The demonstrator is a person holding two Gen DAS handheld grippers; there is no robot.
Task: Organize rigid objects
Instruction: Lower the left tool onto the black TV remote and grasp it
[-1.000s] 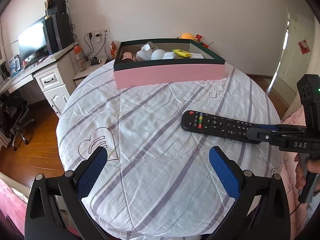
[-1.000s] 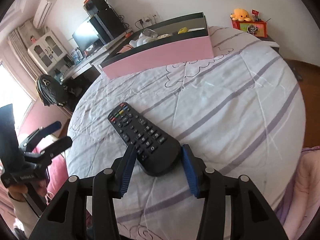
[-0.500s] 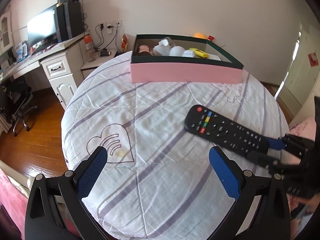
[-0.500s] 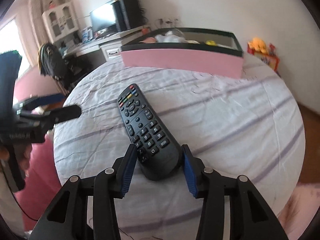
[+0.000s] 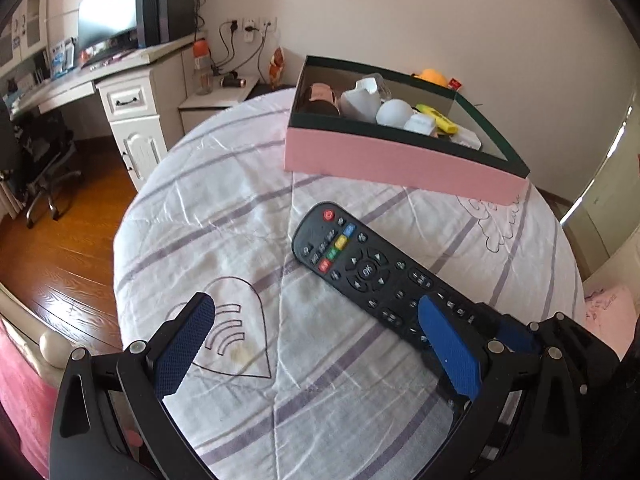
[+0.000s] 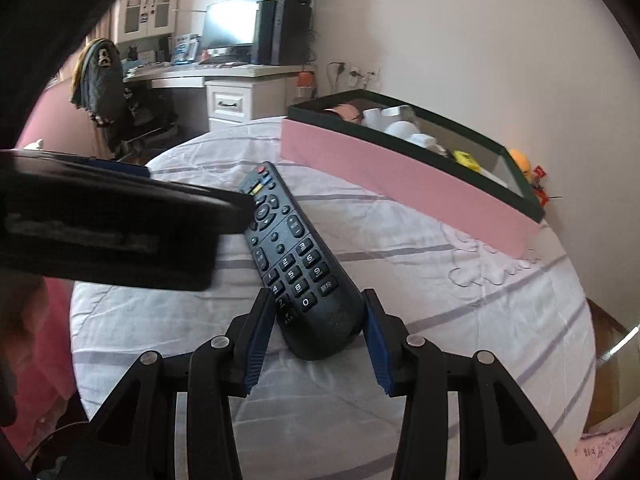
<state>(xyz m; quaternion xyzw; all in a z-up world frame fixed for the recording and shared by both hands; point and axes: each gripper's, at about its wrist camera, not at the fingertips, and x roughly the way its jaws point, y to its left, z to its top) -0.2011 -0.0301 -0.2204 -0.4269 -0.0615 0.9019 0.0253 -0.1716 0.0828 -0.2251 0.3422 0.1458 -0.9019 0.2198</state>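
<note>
A black remote control point(image 6: 296, 256) points its red power button toward the pink box point(image 6: 400, 184). My right gripper point(image 6: 316, 300) is shut on its near end, both blue pads pressing its sides. In the left wrist view the remote point(image 5: 360, 264) slants across the striped bedcover point(image 5: 224, 216), casting a shadow under its front end. There the right gripper point(image 5: 516, 336) shows close behind my left gripper's right finger. My left gripper point(image 5: 316, 306) is open and holds nothing. Its dark body point(image 6: 120, 220) fills the left of the right wrist view, hiding part of the remote's top.
The pink box point(image 5: 400, 160) with a dark green rim stands at the far side of the bed, holding several white items, a yellow one and a pink cup. A white desk point(image 5: 132, 92) with a monitor, an office chair point(image 5: 44, 160) and wooden floor lie left.
The right gripper carried the remote leftward, up close beside my left gripper, and rolled. My left gripper rolled and shifted too; the box now sits further right in its view.
</note>
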